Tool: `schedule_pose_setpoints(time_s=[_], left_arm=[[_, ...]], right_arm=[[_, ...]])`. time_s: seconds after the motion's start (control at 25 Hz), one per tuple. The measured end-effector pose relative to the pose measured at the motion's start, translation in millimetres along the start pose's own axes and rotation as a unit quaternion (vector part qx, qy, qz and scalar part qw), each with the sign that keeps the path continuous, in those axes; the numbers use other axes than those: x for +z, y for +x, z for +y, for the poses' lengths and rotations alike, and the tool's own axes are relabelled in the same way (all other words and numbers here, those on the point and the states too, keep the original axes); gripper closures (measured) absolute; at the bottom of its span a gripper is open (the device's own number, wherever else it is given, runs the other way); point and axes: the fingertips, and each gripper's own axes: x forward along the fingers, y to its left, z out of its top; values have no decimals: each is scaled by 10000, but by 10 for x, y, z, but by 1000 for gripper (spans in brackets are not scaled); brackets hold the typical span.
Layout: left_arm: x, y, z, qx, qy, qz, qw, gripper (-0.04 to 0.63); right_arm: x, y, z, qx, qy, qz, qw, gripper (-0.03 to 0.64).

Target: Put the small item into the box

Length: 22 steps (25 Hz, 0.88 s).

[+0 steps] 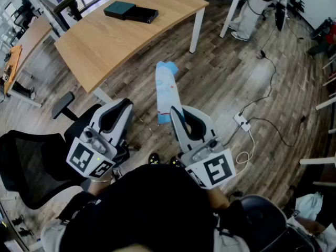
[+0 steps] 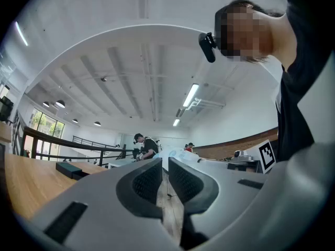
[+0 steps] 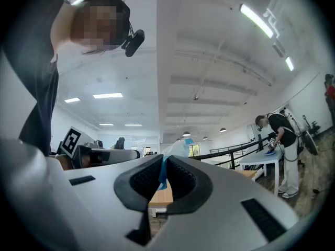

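Note:
A flat white packet with blue ends (image 1: pixel 167 91) sticks forward from my right gripper (image 1: pixel 176 112), whose jaws are shut on its near blue end. In the right gripper view the packet (image 3: pixel 176 150) rises between the pads. My left gripper (image 1: pixel 121 108) hangs beside it, a little to the left; its jaws are shut with nothing between them, only a thin slit showing in the left gripper view (image 2: pixel 164 174). The dark box (image 1: pixel 130 12) lies far ahead on the wooden table (image 1: pixel 100 46), and shows small at the left (image 2: pixel 71 169). Both grippers are held close to the person's body, well short of the table.
A black office chair (image 1: pixel 31 161) stands at the left, close to the left gripper. A white power strip with cables (image 1: pixel 242 123) lies on the wood floor at the right. Another person (image 1: pixel 257 4) stands by a white table at the far right.

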Motion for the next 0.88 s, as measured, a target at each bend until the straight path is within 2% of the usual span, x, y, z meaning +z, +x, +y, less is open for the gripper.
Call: schedule_pose_setpoints(time_s=[0.56,0.88], left_arm=[[-134,158,-169,206,141,167,9995,571],[-310,185,-264,478,59,299,9984,571]], right_arm=[[12,-220,-231,133,8,-22,9999,589],[-155,-424,-411,336,-78,210,9992,589]])
